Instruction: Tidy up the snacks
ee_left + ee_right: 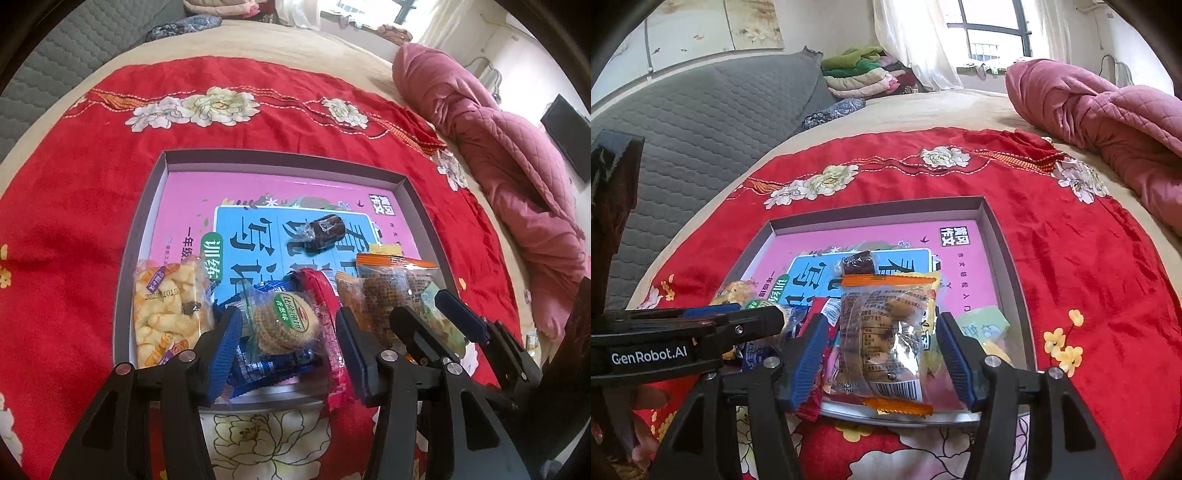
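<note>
several snack packets already lie in the shallow box (pixel 142 229) on the red cloth (pixel 74 192) over the bed — puffed sticks (pixel 166 314), a round biscuit (pixel 286 319), an orange-sealed pack (pixel 882 332), a dark sweet (pixel 325 229). they crowd the near edge; the far half is bare, so sorting looks unfinished. left gripper (pixel 288 332) stands apart around the biscuit, right gripper (pixel 881 354) apart around the orange-sealed pack — neither clamped. the low walls leave open room above.

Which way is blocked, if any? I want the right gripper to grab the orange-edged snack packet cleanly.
Nothing visible: the orange-edged packet lies on top of the pile in the tray, directly between the open right gripper fingers.
</note>
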`<state>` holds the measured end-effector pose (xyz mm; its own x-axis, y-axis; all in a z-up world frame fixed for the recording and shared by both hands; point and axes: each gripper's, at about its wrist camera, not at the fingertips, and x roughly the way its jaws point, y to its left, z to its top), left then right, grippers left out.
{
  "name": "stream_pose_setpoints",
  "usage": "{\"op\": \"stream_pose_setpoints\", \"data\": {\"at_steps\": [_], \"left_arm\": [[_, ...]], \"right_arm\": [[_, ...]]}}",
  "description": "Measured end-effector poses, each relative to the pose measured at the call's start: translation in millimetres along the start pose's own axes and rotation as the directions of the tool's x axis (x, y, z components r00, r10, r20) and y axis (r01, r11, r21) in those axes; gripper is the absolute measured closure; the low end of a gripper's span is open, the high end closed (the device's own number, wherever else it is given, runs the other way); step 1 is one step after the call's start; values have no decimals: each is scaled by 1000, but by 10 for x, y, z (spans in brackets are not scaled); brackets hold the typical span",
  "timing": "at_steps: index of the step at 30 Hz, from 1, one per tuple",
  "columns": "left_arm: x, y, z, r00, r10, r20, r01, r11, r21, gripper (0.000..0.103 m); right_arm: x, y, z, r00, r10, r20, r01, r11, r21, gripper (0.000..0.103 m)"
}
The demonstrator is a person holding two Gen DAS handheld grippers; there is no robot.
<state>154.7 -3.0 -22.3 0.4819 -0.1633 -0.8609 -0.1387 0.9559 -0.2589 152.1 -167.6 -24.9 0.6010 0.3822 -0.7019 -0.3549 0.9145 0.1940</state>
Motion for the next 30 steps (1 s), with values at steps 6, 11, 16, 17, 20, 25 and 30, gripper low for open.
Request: {"op": "stream_pose_setpoints", "data": {"at_steps": [6,11,16,17,20,25,30], "left_arm": [[-89,-21,3,1000,2,16,-2,1000,5,46],[-206,-45,-6,999,12,40,-12,1000,16,43],[-328,-58,-23,998,18,60,-19,1000,22,43],[-343,-60,-24,998,18,63,-19,1000,22,42],[-413,-66,-33,997,24,77,-26,999,22,40],[-579,-79,-104,994,48,102,-52,998,32,31],[-726,-65,-262,992,63,105,-67,997,42,25]], "right_arm": [[-88,-7,16,1000,-8,17,8,1000,1,40],[-178,0,37,999,-14,35,14,1000,0,40],[-252,31,67,999,-19,51,19,1000,-8,39],[-271,34,71,998,-20,54,20,1000,-8,39],[-335,46,90,997,-26,68,27,1000,-11,36],[-465,62,91,996,-29,85,31,999,-20,33],[-644,71,5,995,-35,90,37,999,-22,23]]}}
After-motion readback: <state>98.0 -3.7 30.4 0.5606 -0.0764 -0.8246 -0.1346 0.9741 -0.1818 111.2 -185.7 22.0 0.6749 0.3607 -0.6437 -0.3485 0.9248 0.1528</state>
